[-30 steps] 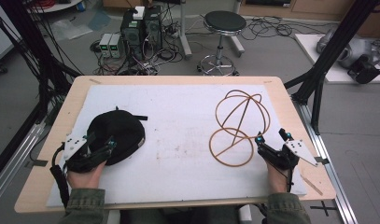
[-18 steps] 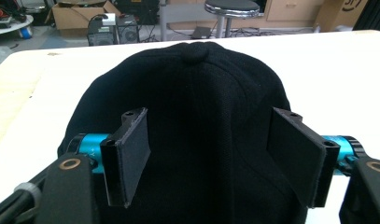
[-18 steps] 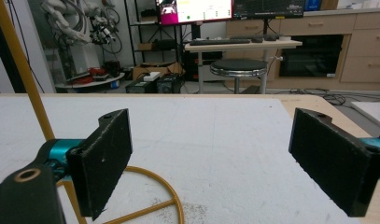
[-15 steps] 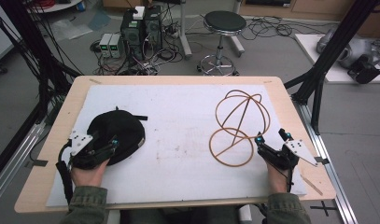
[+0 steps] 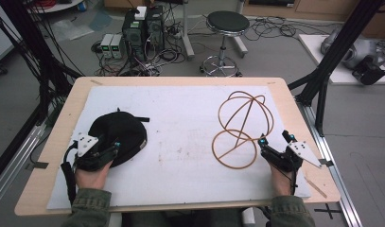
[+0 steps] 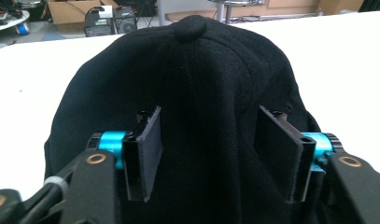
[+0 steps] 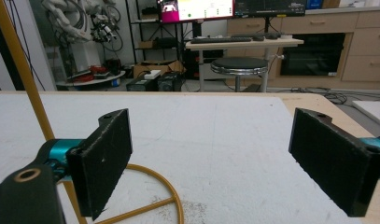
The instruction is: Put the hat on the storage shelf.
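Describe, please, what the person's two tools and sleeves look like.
Both the left tool and right tool are black with cyan joints, flat black pads and a grey three-cornered plate on top. Black cables trail from each. The sleeves are olive green.

Left gripper (image 6: 208,154) sits low over a black cap (image 6: 187,93), looking along it toward the crown button (image 6: 190,29). Both black pads (image 6: 148,156) straddle a raised fold of cap fabric; the fold runs btwn them up to the button. Jaws have just been closing, w/ fabric btwn them; gaps remain either side of the fold, pads not pressing. Cap rests on white table cover (image 6: 33,79). Computer boxes (image 6: 101,18) stand on the floor beyond the far edge.
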Demonstrator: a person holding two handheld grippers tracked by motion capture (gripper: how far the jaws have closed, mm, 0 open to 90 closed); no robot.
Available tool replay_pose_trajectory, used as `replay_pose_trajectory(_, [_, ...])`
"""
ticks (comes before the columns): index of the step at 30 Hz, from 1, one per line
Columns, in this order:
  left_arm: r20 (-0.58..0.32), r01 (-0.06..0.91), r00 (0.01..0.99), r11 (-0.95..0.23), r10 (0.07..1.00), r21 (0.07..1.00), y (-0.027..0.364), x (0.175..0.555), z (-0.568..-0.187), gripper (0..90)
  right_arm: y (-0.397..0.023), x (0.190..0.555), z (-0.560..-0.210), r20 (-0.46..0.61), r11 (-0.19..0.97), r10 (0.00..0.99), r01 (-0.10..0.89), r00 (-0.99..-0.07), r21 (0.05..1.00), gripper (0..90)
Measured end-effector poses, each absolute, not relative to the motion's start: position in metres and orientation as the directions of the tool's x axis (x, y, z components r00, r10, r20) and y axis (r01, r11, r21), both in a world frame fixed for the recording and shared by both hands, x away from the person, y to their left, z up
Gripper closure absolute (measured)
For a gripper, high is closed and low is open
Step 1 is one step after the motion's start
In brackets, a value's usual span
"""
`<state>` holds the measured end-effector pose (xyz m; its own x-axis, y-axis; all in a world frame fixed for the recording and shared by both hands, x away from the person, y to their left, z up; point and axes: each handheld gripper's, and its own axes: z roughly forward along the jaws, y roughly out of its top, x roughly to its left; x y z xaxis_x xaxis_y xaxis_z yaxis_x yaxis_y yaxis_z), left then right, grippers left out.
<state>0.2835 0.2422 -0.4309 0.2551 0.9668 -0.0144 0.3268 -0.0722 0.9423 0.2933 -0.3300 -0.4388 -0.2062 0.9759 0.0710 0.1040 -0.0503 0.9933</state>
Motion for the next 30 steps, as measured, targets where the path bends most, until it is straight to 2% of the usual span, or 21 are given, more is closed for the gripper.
replay_pose_trajectory(12, [-0.016,0.335,0.251,-0.071,0.968,0.939,0.2423,0.2831,-0.432,56.2,-0.3305,0.2932,-0.4388,0.073,-0.053,0.976,0.104,-0.205,0.993,12.7])
replay_pose_trajectory(15, [-0.008,0.334,0.251,-0.079,0.968,0.939,0.2417,0.2824,-0.4313,63.9,-0.3304,0.2933,-0.4389,0.073,-0.053,0.976,0.102,-0.206,0.993,12.7])
replay_pose_trajectory(16, [-0.005,0.335,0.245,-0.08,0.97,0.939,0.241,0.2821,-0.4308,63.9,-0.3304,0.2933,-0.4389,0.073,-0.053,0.976,0.102,-0.206,0.993,12.7])
replay_pose_trajectory(17, [-0.01,0.34,0.247,-0.076,0.969,0.937,0.2409,0.2821,-0.4303,69.0,-0.3306,0.2934,-0.4389,0.073,-0.052,0.976,0.103,-0.206,0.993,12.7])
replay_pose_trajectory(19, [-0.015,0.347,0.247,-0.074,0.969,0.935,0.2411,0.2823,-0.4301,73.5,-0.3308,0.2932,-0.4389,0.075,-0.055,0.976,0.101,-0.206,0.993,12.7])
replay_pose_trajectory(21, [-0.029,0.358,0.254,-0.067,0.967,0.931,0.2422,0.2827,-0.4303,75.7,-0.3309,0.2933,-0.4389,0.078,-0.058,0.975,0.101,-0.208,0.993,12.7])
replay_pose_trajectory(25, [-0.072,0.374,0.258,-0.031,0.963,0.927,0.2441,0.2834,-0.4299,86.2,-0.331,0.293,-0.439,0.076,-0.055,0.975,0.101,-0.209,0.993,12.7])
replay_pose_trajectory(30, [-0.058,0.369,0.255,-0.042,0.965,0.929,0.2429,0.2828,-0.429,87.4,-0.3312,0.2927,-0.4389,0.078,-0.057,0.975,0.103,-0.208,0.993,12.7])
